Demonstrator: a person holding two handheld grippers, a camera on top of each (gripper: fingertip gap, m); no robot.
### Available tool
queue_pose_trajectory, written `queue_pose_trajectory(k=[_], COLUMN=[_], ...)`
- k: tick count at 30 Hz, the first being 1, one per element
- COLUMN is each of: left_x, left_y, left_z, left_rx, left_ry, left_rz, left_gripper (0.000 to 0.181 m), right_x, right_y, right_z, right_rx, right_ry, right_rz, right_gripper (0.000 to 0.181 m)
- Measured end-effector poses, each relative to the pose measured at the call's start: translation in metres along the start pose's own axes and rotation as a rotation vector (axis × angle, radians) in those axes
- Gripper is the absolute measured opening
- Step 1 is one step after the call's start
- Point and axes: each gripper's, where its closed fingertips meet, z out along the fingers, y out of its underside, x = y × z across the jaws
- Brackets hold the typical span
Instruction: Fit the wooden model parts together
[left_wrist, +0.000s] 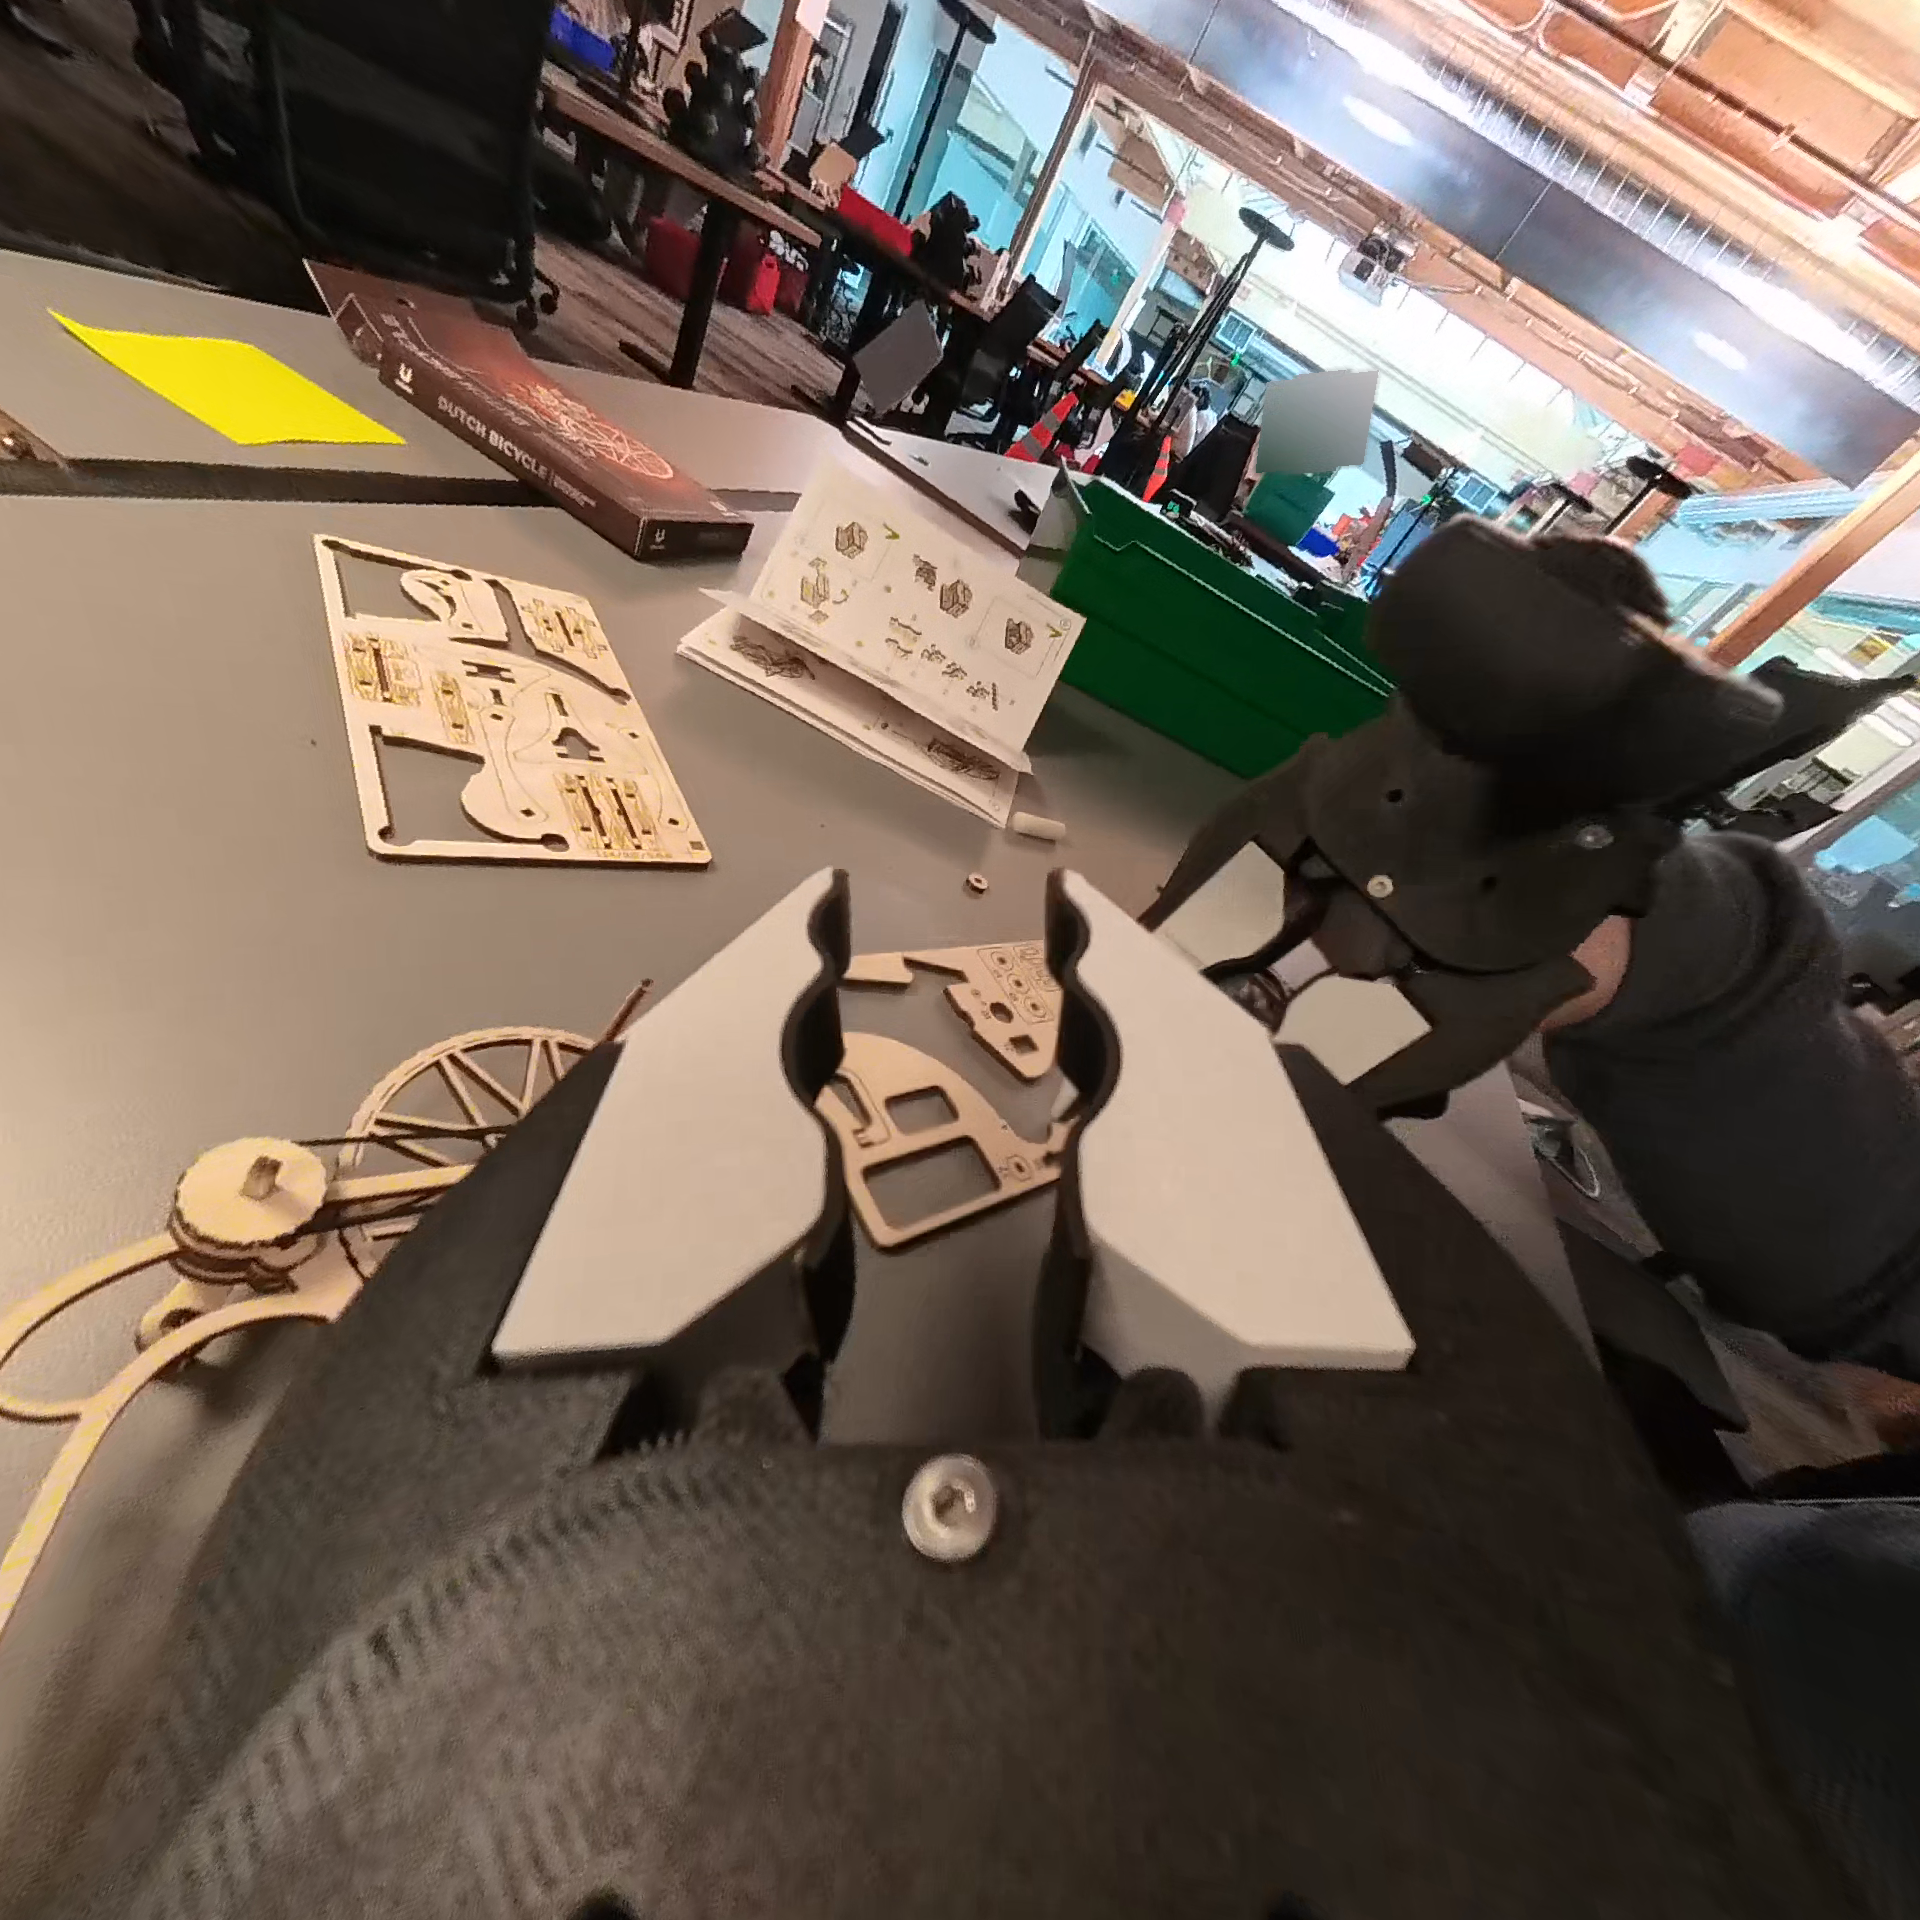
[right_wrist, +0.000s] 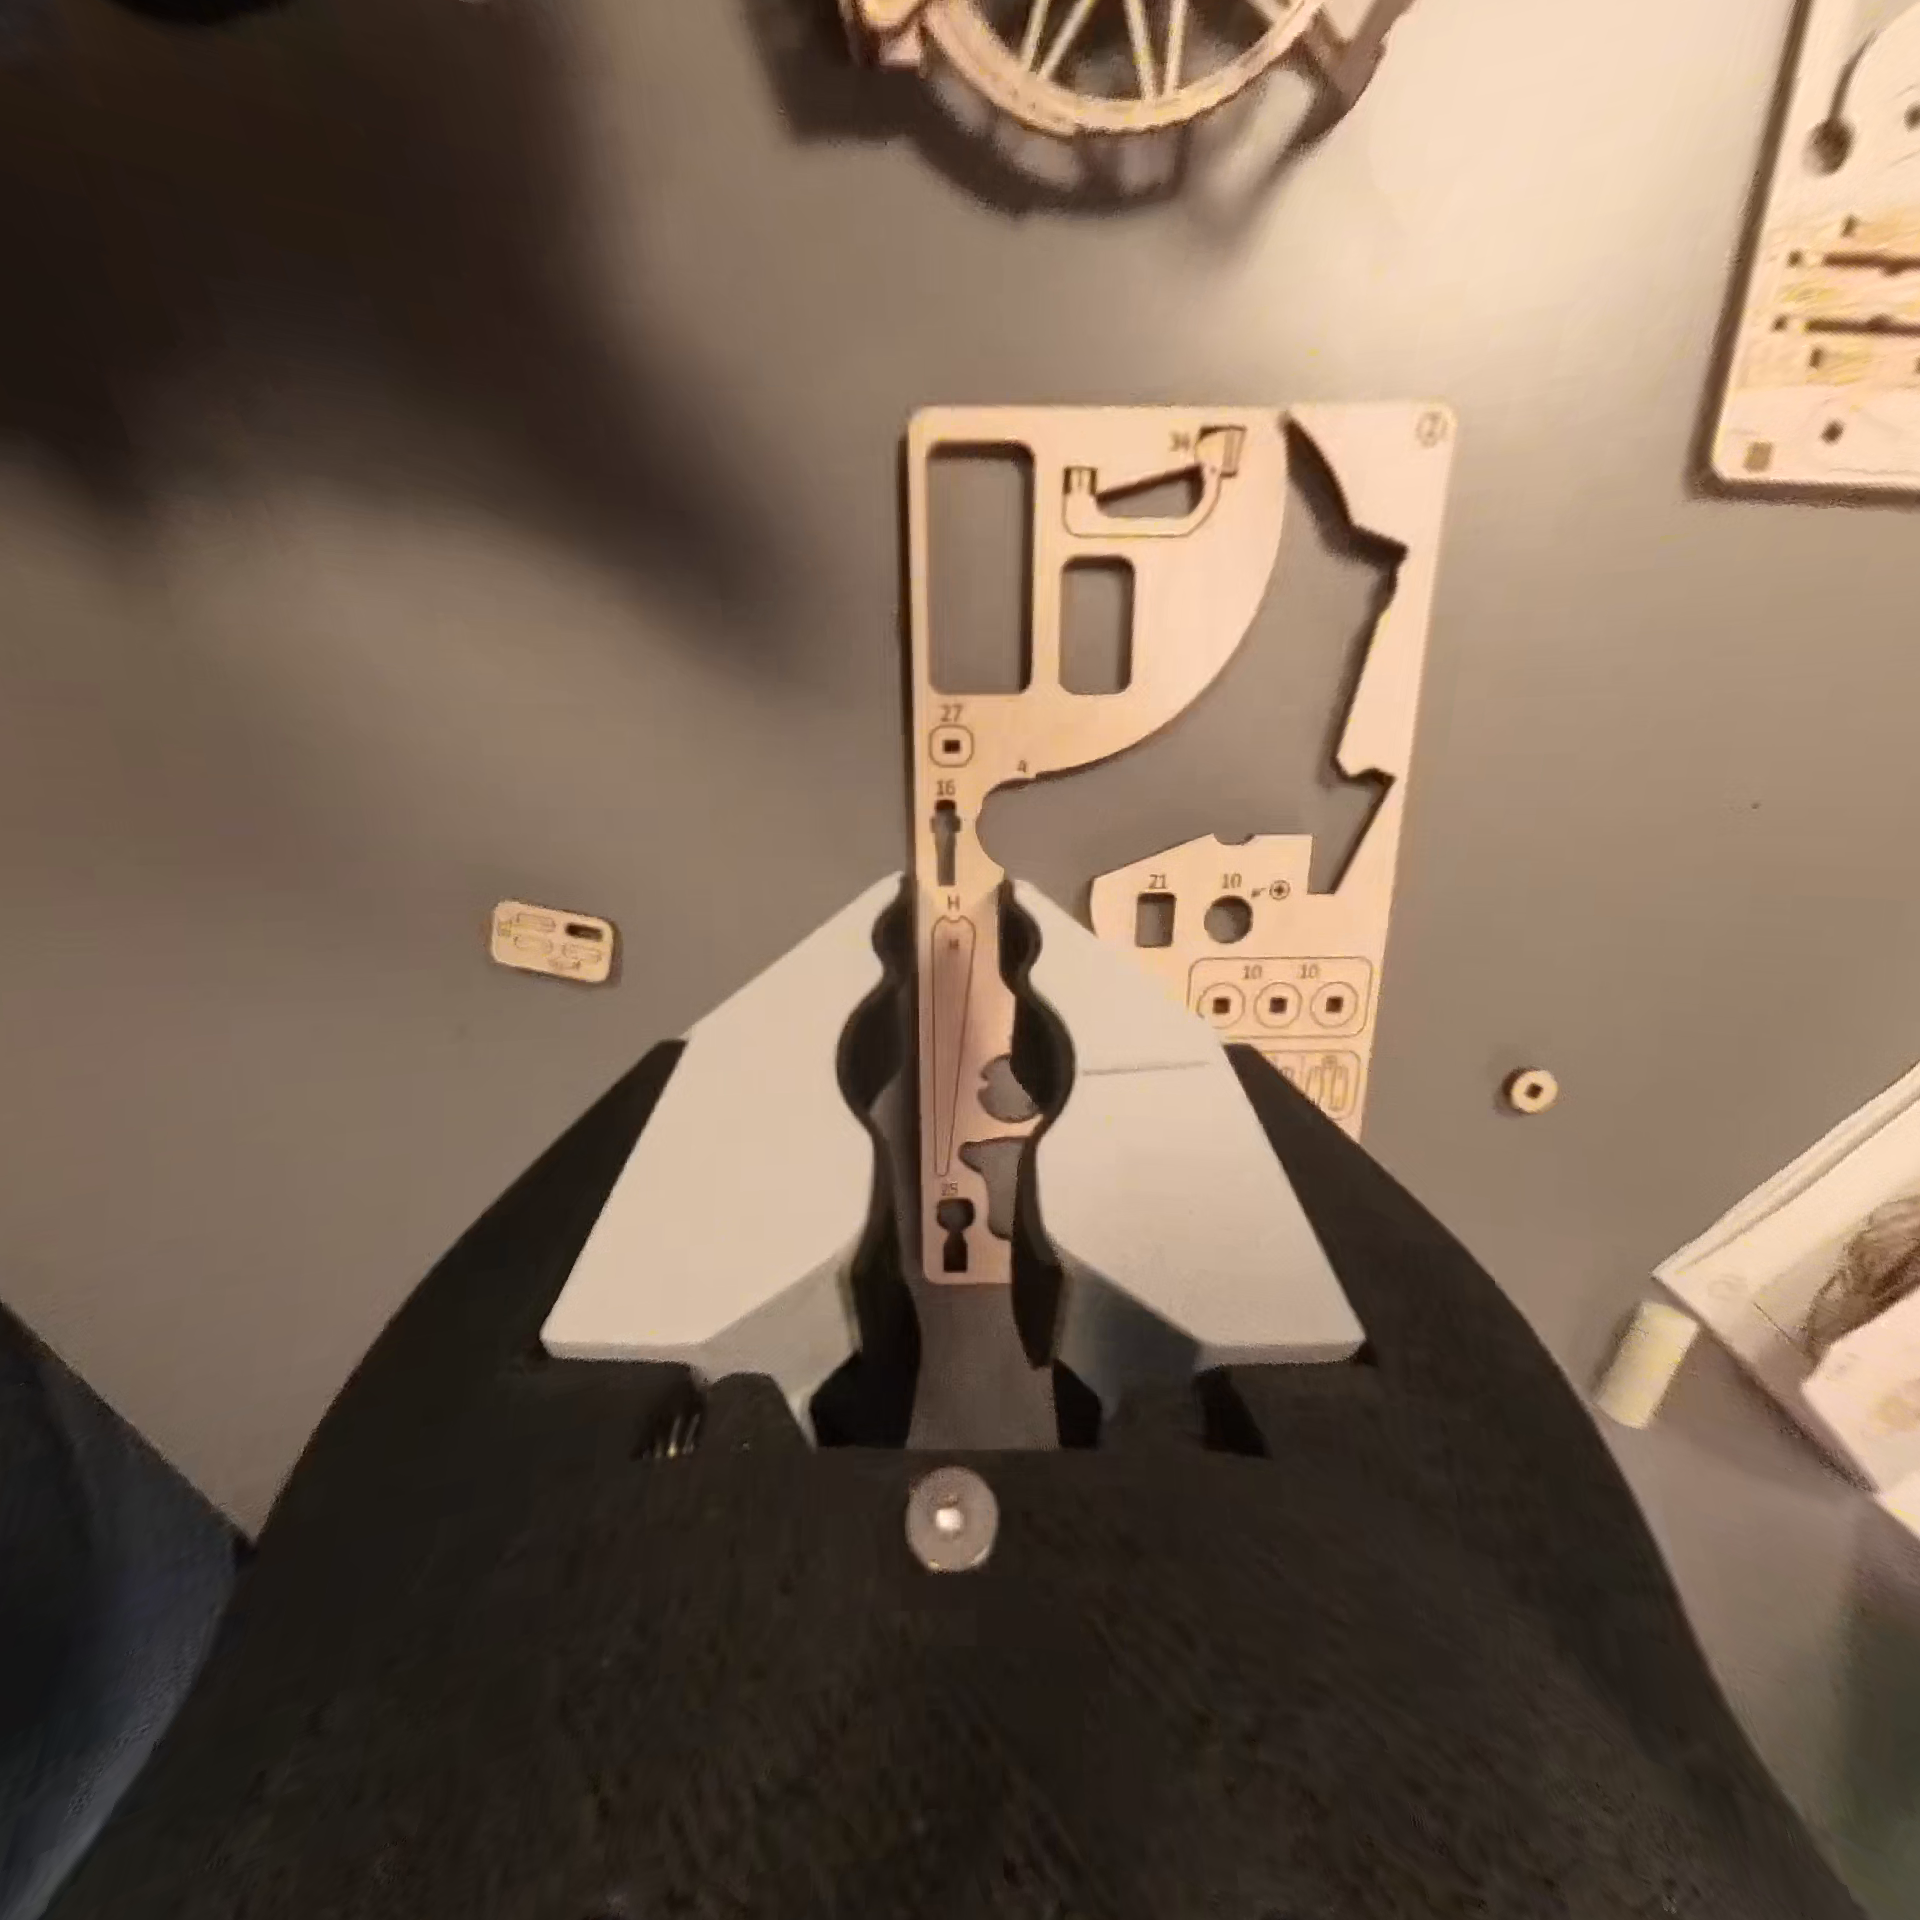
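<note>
In the right wrist view my right gripper (right_wrist: 957, 888) is shut on the narrow side strip of a flat wooden parts sheet (right_wrist: 1195, 644). One pad presses its outer edge and the other sits in a cut-out. The sheet is sharp while the table behind it is blurred. In the left wrist view my left gripper (left_wrist: 948, 904) is open and holds nothing. The same sheet (left_wrist: 854, 1138) shows beyond and below its fingers. The right gripper's black body (left_wrist: 1475, 790) is to the right. A partly built wooden wheel assembly (left_wrist: 249, 1195) lies at the left and also shows in the right wrist view (right_wrist: 1101, 94).
On the grey table (left_wrist: 156, 831) lie a second parts sheet (left_wrist: 499, 707), an open instruction booklet (left_wrist: 914, 623), a dark box (left_wrist: 540, 426), a yellow sheet (left_wrist: 218, 390), a small washer (left_wrist: 975, 883) and a white peg (left_wrist: 1039, 826). A small wooden tag (right_wrist: 556, 940) lies left of the held sheet. Green bins (left_wrist: 1195, 644) stand beyond. Tip to tip, the grippers are about 12 centimetres apart.
</note>
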Motion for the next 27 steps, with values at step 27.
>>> queue_pose_trajectory(k=[27], left_x=[0.033], left_y=[0.056], left_z=[0.016], left_rx=[-0.327], left_ry=[0.239], left_rz=[-0.394], left_gripper=[0.001], right_x=[-0.001], right_y=[0.014], right_z=[-0.036], right_rx=[0.601], right_ry=[0.348], right_rz=[-0.105], right_gripper=[0.016])
